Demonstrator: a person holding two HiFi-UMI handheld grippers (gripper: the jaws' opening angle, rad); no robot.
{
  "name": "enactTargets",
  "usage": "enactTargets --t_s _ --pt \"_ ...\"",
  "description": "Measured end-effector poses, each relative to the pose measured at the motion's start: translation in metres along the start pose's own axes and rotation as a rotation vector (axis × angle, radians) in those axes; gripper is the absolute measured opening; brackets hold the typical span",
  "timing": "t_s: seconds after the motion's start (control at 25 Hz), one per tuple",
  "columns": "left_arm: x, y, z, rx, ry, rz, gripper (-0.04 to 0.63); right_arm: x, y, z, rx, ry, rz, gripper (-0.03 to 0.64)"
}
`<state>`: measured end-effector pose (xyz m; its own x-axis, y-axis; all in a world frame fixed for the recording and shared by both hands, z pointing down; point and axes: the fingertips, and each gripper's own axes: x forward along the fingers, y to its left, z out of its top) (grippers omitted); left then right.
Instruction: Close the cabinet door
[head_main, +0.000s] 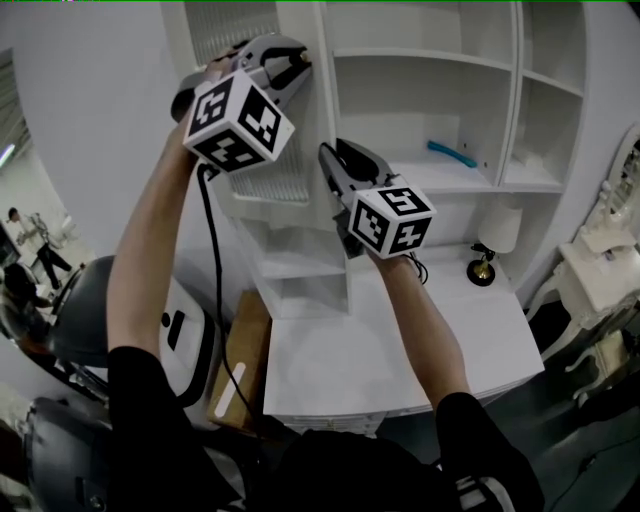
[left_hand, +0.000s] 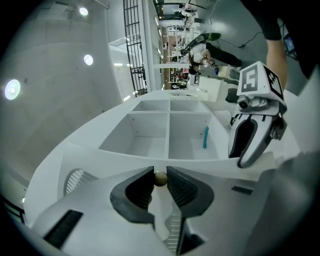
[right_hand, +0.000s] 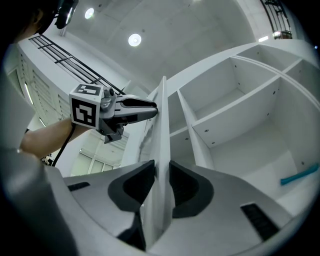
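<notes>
The white cabinet (head_main: 440, 60) has open shelves, and its louvred door (head_main: 268, 182) stands swung out at the left. My left gripper (head_main: 290, 62) is up at the door's top, shut on the small brass knob (left_hand: 160, 178), which sits pinched between the pads in the left gripper view. Lower down, my right gripper (head_main: 335, 148) straddles the door's free edge (right_hand: 161, 130). Its pads flank the panel closely on both sides without clearly pressing it. In the right gripper view the left gripper (right_hand: 154, 107) shows beyond the door.
A teal stick (head_main: 452, 153) lies on a middle shelf. On the white desk top (head_main: 340, 360) stands a small lamp (head_main: 497, 235) with a white shade. A cardboard box (head_main: 240, 370) and a white appliance (head_main: 185, 335) sit at the left below. A person (head_main: 25, 235) is far left.
</notes>
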<state>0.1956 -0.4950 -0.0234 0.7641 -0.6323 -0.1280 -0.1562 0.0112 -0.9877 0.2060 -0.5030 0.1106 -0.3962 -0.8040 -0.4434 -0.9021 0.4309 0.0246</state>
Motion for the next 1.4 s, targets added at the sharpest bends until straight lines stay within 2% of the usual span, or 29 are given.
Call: enactTargets --t_s 0.16,0.6,0.96,1.4 --pt "0.010 -0.001 -0.003 0.002 0.000 0.005 0.091 0.006 -0.008 -0.003 -0.017 -0.001 0.004 0.098" --pt "0.040 -0.004 -0.009 0.008 0.040 0.004 0.089 0.019 -0.034 -0.011 -0.120 -0.018 -0.059 0.112" --pt "0.061 -0.004 -0.017 -0.008 0.067 0.025 0.089 0.030 -0.049 -0.017 -0.264 0.004 -0.107 0.112" --pt "0.081 -0.005 -0.029 -0.039 0.095 0.031 0.089 0.043 -0.065 -0.026 -0.281 0.023 -0.111 0.104"
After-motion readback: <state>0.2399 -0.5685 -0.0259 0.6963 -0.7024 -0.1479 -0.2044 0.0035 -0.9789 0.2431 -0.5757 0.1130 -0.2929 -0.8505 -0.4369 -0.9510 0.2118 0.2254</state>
